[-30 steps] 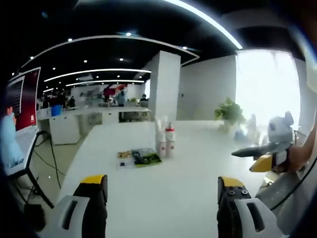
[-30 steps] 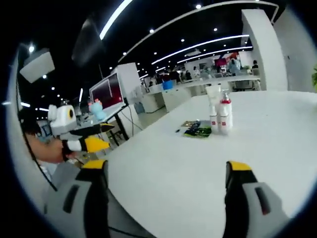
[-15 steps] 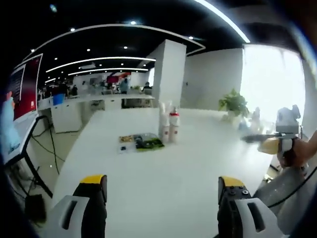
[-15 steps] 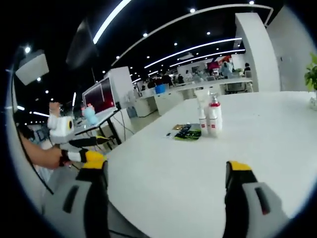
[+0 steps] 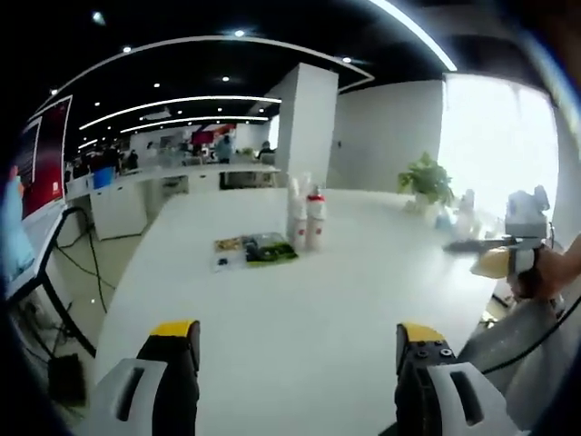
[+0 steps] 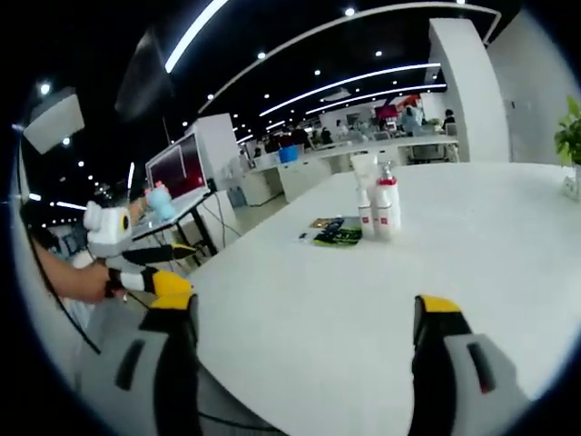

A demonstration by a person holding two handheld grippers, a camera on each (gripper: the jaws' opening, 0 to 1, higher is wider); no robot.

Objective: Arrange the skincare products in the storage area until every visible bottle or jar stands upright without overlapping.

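Observation:
Two or three white skincare bottles (image 5: 306, 220) stand upright close together far out on the white table (image 5: 300, 309); one has a red cap. They appear again as the bottles (image 6: 376, 207) in the right gripper view. A flat green and black packet (image 5: 259, 251) lies just left of them, seen also as the packet (image 6: 338, 233). My left gripper (image 5: 295, 381) is open over the table's near edge, nothing between its jaws. My right gripper (image 6: 304, 363) is open too, well short of the bottles. The other gripper (image 5: 495, 259) enters from the right, held by a hand.
A potted plant (image 5: 428, 182) stands at the table's far right. A red screen (image 6: 177, 168) on a stand and white desks (image 5: 154, 209) sit beyond the left side. Cables run over the floor (image 5: 77, 282). A person's arm (image 6: 68, 277) holds the left gripper (image 6: 150, 272).
Both views have shifted slightly with the hands; the bottles and packet stay where they were on the table. Both grippers remain open and empty.

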